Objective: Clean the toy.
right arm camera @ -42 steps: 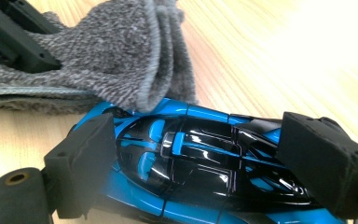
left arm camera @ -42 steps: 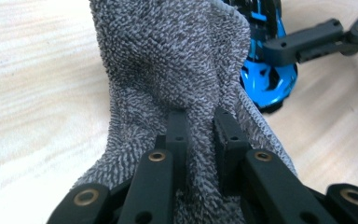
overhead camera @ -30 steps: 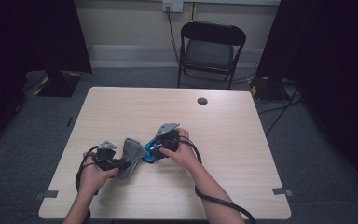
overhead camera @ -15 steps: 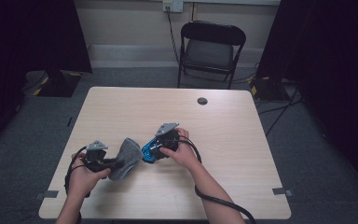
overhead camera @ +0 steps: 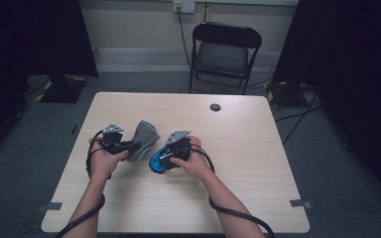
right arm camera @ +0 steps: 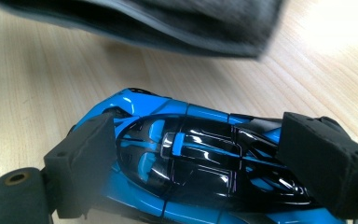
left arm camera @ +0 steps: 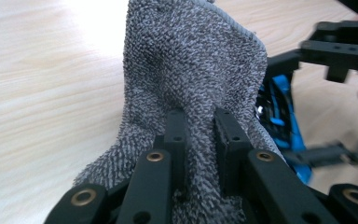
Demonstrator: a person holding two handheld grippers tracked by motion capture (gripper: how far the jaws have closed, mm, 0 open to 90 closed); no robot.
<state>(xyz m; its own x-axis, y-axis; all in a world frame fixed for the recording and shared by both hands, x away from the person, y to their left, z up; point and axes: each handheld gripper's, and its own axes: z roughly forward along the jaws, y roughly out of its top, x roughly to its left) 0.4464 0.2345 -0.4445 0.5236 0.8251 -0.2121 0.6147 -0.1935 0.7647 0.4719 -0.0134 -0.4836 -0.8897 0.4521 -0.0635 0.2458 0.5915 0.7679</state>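
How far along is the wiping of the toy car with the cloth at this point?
Done: both grips are set. The right hand-held gripper is clamped on the blue toy car, and the left hand-held gripper pinches the grey cloth. In hand: the cloth hangs just beside the car, not clearly touching it in the high view. Left: bringing cloth to car and wiping; how clean the car is cannot be told.

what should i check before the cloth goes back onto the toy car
1. Left gripper pinching the grey cloth: ok, a fold sits between the shut jaws.
2. Right gripper clamping the blue toy car: ok, pads press both ends.
3. Cloth lifted off the car: ok, it hangs beside it.
4. Car wheels resting on the table: cannot tell.
5. Dirt left on the car: cannot tell.
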